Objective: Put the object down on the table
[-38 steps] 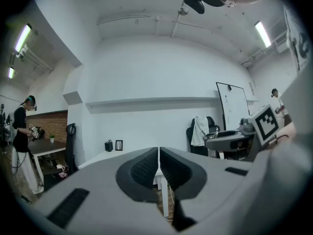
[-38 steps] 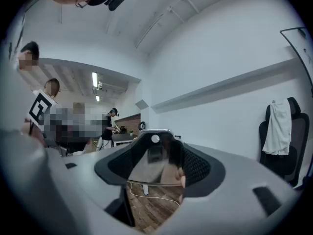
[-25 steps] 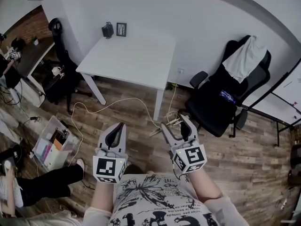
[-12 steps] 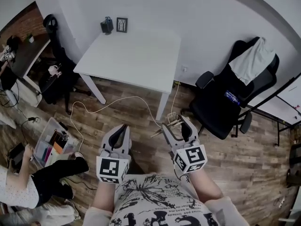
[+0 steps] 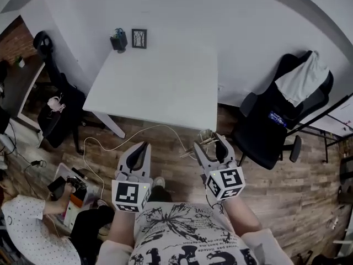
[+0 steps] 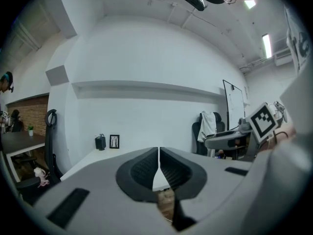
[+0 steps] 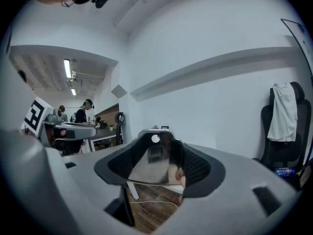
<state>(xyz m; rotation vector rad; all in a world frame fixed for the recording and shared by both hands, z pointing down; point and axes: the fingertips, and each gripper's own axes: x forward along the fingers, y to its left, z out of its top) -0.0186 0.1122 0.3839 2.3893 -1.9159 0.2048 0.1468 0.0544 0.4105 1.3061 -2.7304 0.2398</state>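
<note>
My right gripper (image 5: 209, 143) is shut on a shiny, partly see-through object (image 5: 204, 138) with a metal-looking rim, held over the wooden floor. In the right gripper view the object (image 7: 155, 155) fills the gap between the ribbed pads; I cannot tell what it is. My left gripper (image 5: 139, 148) is shut with nothing in it, its jaws touching in the left gripper view (image 6: 159, 151). The white table (image 5: 160, 76) stands ahead against the wall, its near edge a short way beyond both grippers.
A small dark holder (image 5: 118, 40) and a picture frame (image 5: 139, 38) sit at the table's far left corner. A black office chair (image 5: 276, 126) with a white garment stands right, another dark chair (image 5: 52, 93) left. A cable (image 5: 138, 132) lies on the floor. A person (image 5: 33, 233) crouches lower left.
The view has moved closer to the table. Both grippers keep their pose and grip. The person at lower left has bent down toward the box on the floor.
</note>
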